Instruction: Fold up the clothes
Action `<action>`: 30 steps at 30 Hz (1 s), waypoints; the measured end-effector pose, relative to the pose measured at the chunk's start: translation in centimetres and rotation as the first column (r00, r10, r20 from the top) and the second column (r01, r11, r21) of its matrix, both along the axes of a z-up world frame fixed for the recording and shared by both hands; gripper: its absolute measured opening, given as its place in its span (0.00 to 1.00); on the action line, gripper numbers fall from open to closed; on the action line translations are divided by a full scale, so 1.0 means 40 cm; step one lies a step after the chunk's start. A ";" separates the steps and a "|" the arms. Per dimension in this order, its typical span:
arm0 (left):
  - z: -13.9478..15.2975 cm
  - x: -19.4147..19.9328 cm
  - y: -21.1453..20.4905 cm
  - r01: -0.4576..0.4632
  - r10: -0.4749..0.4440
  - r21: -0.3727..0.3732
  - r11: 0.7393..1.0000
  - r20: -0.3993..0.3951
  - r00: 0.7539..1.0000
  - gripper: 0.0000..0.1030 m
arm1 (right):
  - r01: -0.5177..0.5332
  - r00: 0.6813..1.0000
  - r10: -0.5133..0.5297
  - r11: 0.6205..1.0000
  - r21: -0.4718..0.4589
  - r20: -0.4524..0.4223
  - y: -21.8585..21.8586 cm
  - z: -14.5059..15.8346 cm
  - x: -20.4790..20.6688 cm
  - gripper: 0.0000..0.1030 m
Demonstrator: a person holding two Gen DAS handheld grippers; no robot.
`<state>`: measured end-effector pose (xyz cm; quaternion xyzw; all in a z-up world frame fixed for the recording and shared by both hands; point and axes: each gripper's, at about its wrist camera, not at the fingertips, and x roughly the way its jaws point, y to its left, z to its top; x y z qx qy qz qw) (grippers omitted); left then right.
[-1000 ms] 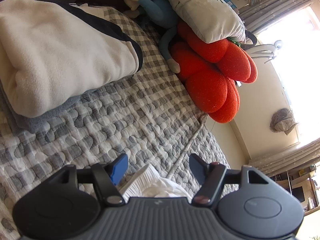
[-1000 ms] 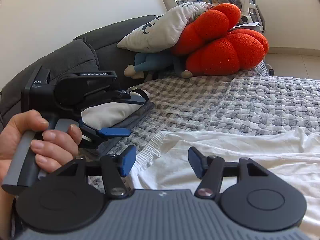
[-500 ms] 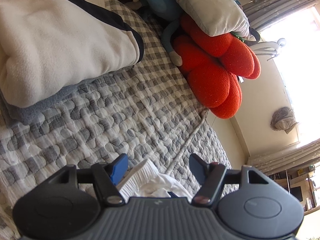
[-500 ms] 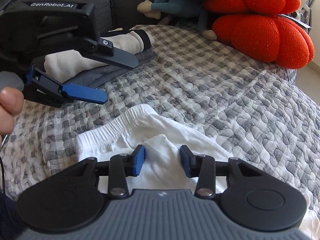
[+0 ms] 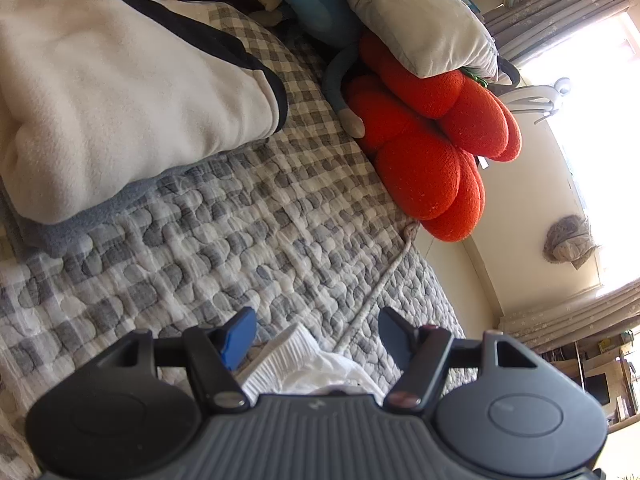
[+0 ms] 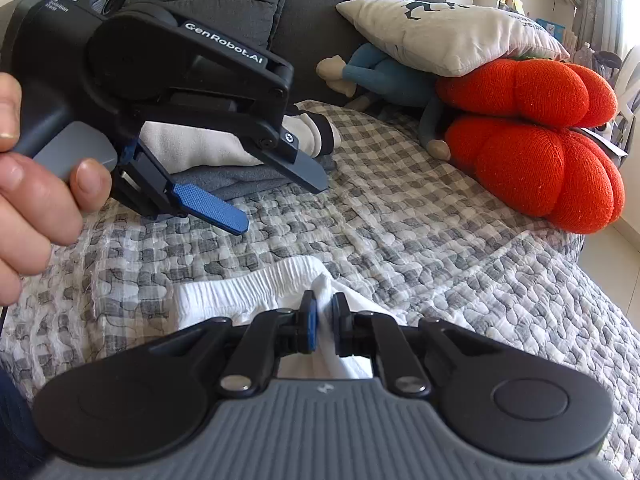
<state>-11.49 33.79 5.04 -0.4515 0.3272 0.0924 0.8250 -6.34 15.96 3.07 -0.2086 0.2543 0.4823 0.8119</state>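
A white garment [image 6: 240, 292] with a ribbed elastic waistband lies on the grey checked quilt [image 6: 400, 232]. My right gripper [image 6: 324, 314] is shut on a raised fold of that white cloth just behind the waistband. In the left wrist view the same white garment [image 5: 296, 360] shows between and below the wide-apart fingers of my left gripper [image 5: 316, 332], which is open and holds nothing. Seen from the right wrist view, the left gripper [image 6: 276, 196] hovers above the quilt, up and left of the waistband, held by a hand [image 6: 36, 184].
A folded cream fleece with a dark trim [image 5: 120, 96] rests on a blue-grey folded piece at the left. An orange-red plush cushion [image 6: 532, 148], a blue doll [image 6: 380, 76] and a grey-white pillow [image 6: 452, 36] lie by the dark sofa back. The quilt's edge drops off at the right.
My right gripper has shut on a fold of the white garment, where it was open a second ago. The left gripper stays open and has shifted only slightly.
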 end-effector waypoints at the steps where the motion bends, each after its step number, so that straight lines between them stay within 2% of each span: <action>1: 0.000 0.000 0.000 0.000 0.000 0.000 1.000 0.000 1.000 0.67 | -0.004 1.000 0.004 1.000 -0.004 -0.001 0.000 0.001 0.003 0.11; 5: -0.001 0.002 -0.001 0.002 -0.002 -0.002 1.000 -0.001 1.000 0.67 | -0.004 1.000 0.004 1.000 -0.023 -0.006 -0.006 -0.008 0.004 0.12; 9: -0.002 0.003 -0.002 0.003 -0.003 -0.004 1.000 -0.002 1.000 0.67 | -0.021 0.999 0.022 1.000 0.023 -0.038 -0.007 -0.011 0.012 0.12; 16: -0.005 0.006 -0.002 0.005 -0.005 -0.013 1.000 -0.005 1.000 0.67 | -0.015 1.000 0.015 1.000 -0.009 -0.002 0.016 -0.030 0.020 0.11; 18: -0.005 0.006 -0.003 0.005 -0.005 -0.010 1.000 -0.006 1.000 0.67 | 0.030 0.999 -0.031 0.999 0.033 0.031 0.006 -0.026 0.024 0.13; 19: -0.004 0.006 -0.003 0.005 -0.005 -0.010 1.000 -0.006 1.000 0.67 | 0.052 0.998 -0.053 0.997 0.056 0.029 -0.002 -0.020 0.026 0.23; 20: -0.004 0.007 -0.003 0.005 -0.005 -0.010 1.000 -0.006 1.000 0.67 | 0.073 0.997 -0.075 0.994 0.079 0.027 -0.009 -0.013 0.028 0.49; 21: -0.004 0.007 -0.003 0.005 -0.006 -0.010 1.000 -0.006 1.000 0.67 | 0.089 0.995 -0.093 0.989 0.116 0.027 -0.023 -0.002 0.027 0.62; 22: -0.004 0.007 -0.003 0.006 -0.006 -0.009 1.000 -0.006 1.000 0.67 | 0.104 0.994 -0.110 0.983 0.154 0.026 -0.036 0.009 0.025 0.70; 25: -0.005 0.007 -0.001 0.005 -0.005 -0.011 1.000 -0.007 1.000 0.67 | 0.124 0.992 -0.128 0.970 0.207 0.006 -0.071 0.035 0.011 0.70; 27: -0.005 0.007 0.000 0.002 -0.002 -0.014 1.000 -0.008 1.000 0.67 | 0.094 0.995 -0.096 0.973 0.212 -0.003 -0.090 0.031 -0.017 0.65; 29: -0.005 0.006 0.000 0.001 -0.002 -0.016 1.000 -0.006 1.000 0.67 | 0.052 0.999 -0.052 0.982 0.180 -0.001 -0.092 0.013 -0.049 0.47; 30: -0.004 0.006 -0.001 0.002 -0.002 -0.014 1.000 -0.004 1.000 0.67 | 0.033 0.999 -0.033 0.986 0.161 -0.003 -0.087 0.000 -0.063 0.43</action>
